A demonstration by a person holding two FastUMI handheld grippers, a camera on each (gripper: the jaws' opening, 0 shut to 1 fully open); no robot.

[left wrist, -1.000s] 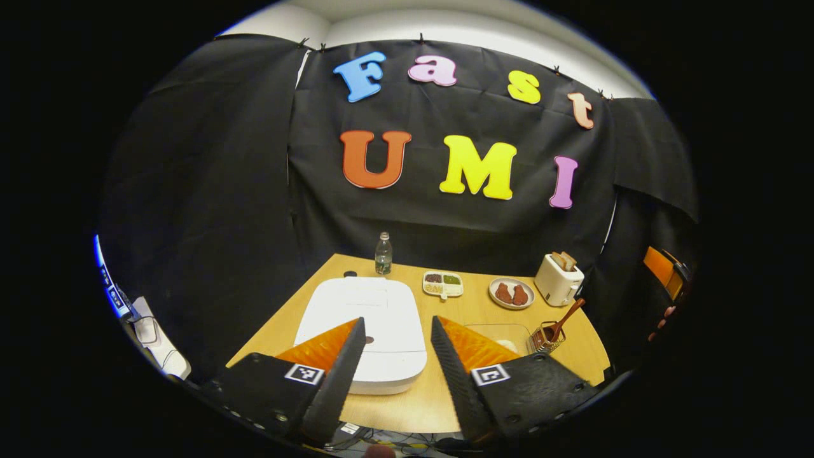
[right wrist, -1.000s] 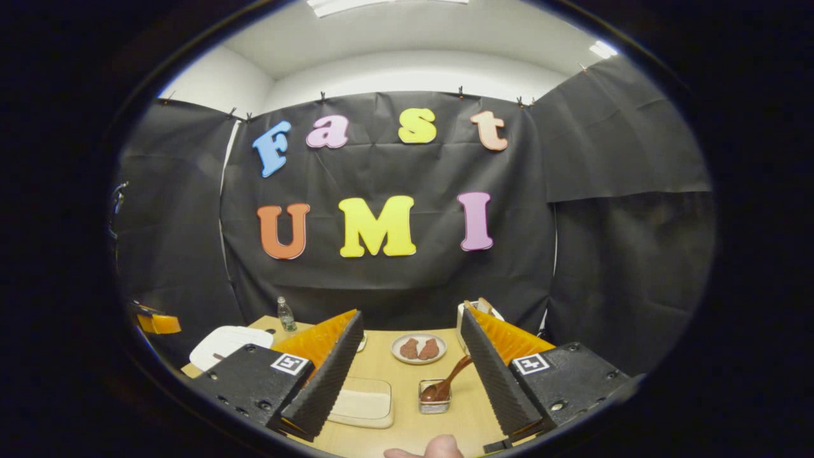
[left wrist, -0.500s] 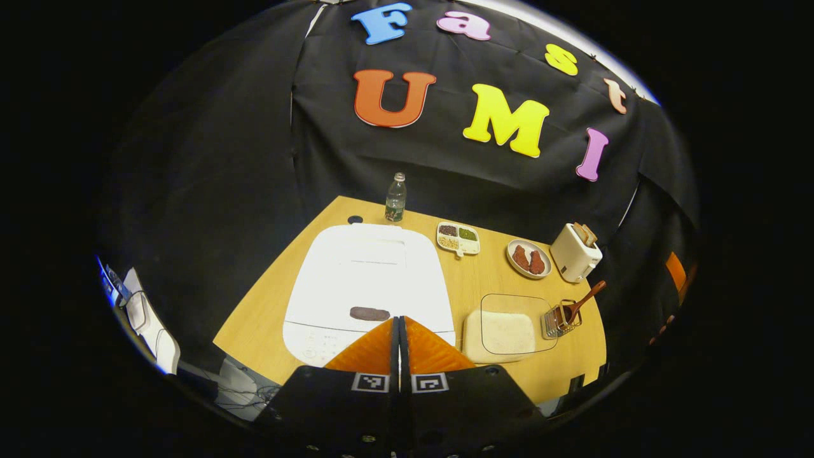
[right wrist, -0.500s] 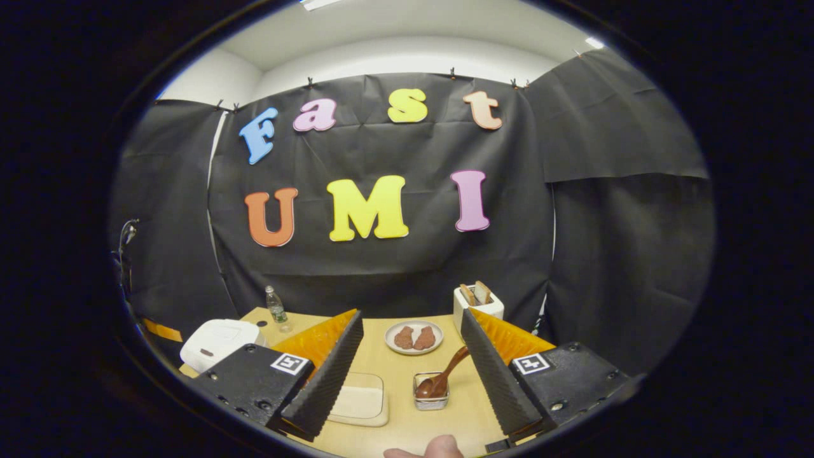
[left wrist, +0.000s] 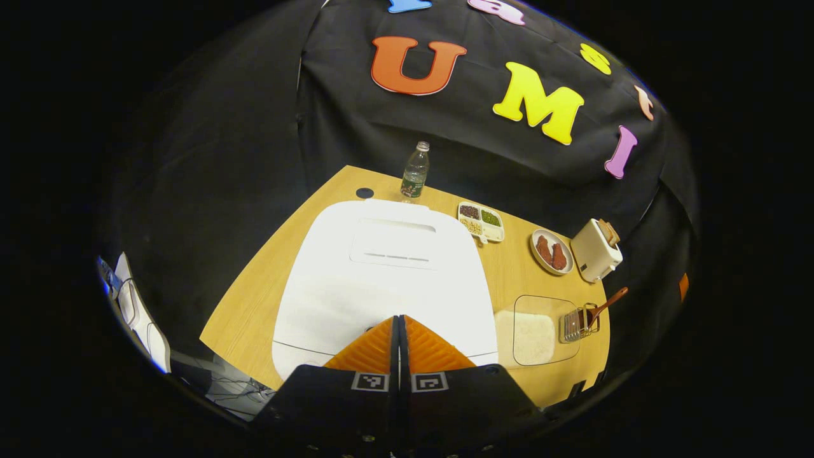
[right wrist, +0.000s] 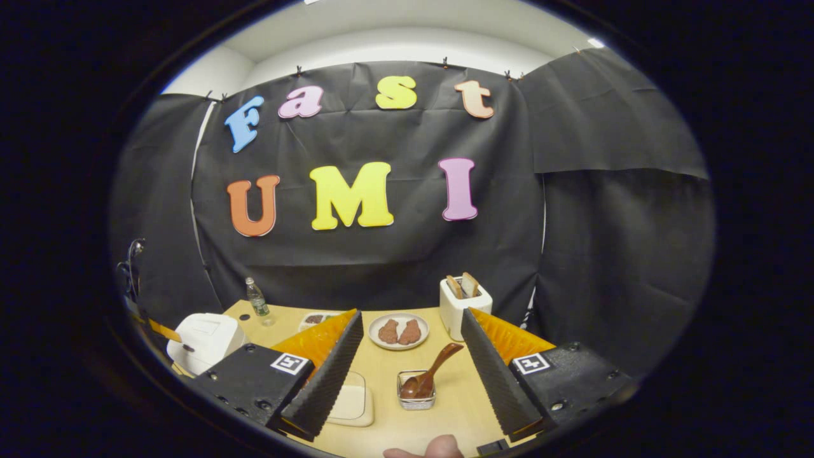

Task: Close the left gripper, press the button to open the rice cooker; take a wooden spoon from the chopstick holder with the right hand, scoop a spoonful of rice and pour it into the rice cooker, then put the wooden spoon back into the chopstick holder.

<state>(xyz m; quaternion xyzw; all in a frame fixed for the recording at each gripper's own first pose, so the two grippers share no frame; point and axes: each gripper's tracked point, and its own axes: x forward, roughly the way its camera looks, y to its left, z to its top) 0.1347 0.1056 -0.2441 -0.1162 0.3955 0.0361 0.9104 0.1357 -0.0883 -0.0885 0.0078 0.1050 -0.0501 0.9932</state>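
Fingers of the left gripper are pressing flat together with nothing between them, their tips sitting over the near edge of the cooker lid; the button is hiding beneath them, so contact cannot be told. The cooker is lying closed at the left of the table, lid down. To its right a clear rice box is sitting, and just right of that the holder is standing with the spoon leaning out of it. Farther back a bottle, a divided dish, a plate and a toaster are lining the far edge. In the right gripper view, the right gripper is hovering wide open and holding nothing, with the holder and spoon showing between its fingers, well apart from them.
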